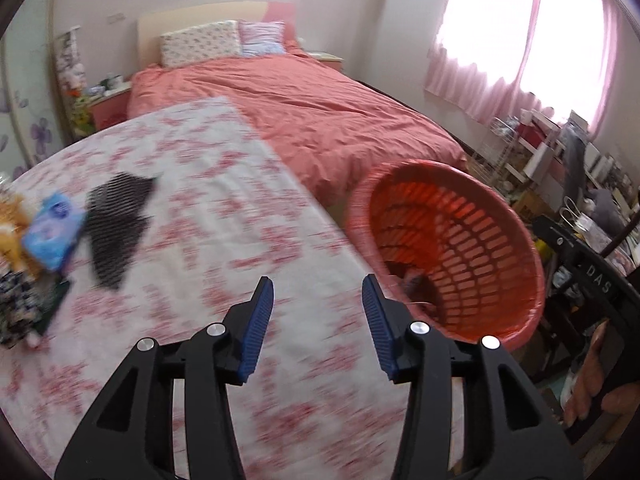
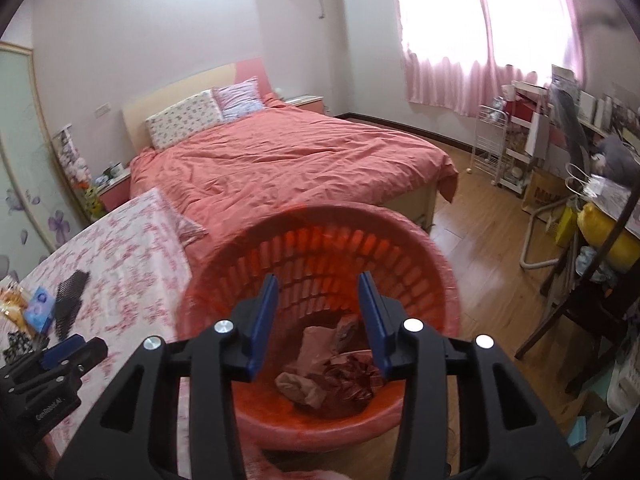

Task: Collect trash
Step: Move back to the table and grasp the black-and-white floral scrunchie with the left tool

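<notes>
Item: red basket (image 2: 320,240), beside table (image 1: 208,208), tilted toward cams; crumpled brownish trash (image 2: 320,376) at its bottom.
L gripper (image 1: 318,308): jaws wide, empty, over floral cloth.
R gripper (image 2: 318,312): jaws wide, empty, above basket mouth.
Left on table, far L edge: black mesh piece (image 1: 118,228), blue pack (image 1: 54,232), orange item (image 1: 10,224), unclear what counts as trash.
Risks: basket w/ tilt may tip, spilling contents; mesh thin, flat on cloth, so jaws may snag cloth instead; motion blur suggests fast moves, overshoot likely.
</notes>
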`<state>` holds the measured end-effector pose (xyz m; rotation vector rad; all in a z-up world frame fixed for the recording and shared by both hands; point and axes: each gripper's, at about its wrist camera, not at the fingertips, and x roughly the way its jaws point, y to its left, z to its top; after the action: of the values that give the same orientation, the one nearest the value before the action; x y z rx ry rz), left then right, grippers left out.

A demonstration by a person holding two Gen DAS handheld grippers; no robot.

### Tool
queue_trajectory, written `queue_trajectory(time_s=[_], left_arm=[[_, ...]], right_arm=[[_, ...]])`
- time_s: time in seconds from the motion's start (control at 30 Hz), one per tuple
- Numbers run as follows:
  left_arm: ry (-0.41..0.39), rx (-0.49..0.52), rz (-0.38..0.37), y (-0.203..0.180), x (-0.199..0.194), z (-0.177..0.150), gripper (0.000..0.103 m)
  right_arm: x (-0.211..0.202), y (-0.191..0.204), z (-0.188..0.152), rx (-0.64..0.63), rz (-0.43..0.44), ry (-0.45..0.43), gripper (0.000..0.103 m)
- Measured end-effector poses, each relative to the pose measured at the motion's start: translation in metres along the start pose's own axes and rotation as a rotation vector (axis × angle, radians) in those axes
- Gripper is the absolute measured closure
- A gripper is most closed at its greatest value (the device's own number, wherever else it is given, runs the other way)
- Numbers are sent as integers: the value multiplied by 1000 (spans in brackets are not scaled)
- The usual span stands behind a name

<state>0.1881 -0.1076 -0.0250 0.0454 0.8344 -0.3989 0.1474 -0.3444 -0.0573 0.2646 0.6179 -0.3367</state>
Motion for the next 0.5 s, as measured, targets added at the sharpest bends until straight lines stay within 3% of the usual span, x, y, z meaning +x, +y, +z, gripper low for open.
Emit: queue_trajectory(time_s=[0.5], left_arm=[[-84, -192, 226, 128, -69, -34, 55]], right_arm=[[-21, 120, -23, -182, 152, 36, 61]])
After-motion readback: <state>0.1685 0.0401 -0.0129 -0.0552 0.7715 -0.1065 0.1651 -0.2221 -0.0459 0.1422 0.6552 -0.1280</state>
